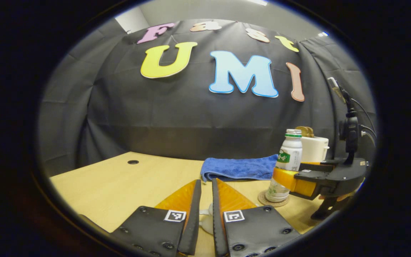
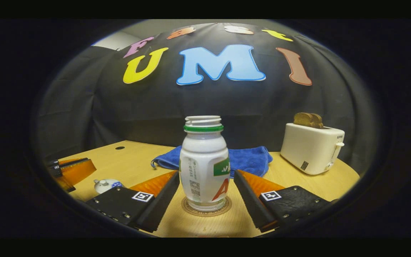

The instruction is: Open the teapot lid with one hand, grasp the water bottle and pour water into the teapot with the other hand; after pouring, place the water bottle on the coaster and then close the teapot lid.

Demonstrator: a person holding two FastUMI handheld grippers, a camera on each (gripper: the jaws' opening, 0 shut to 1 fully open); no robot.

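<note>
The white plastic water bottle [image 2: 204,164] stands upright on the round cork coaster [image 2: 206,208]; right gripper [image 2: 205,191] jaws apart beside it, left gripper [image 1: 205,203] jaws nearly together.

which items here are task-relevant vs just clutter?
Job:
- water bottle, cap off, standing on the coaster
- teapot
- right tool, open around the bottle
- left tool, nearly closed over the teapot lid

Clutter:
- blue towel
- toaster with toast
</note>
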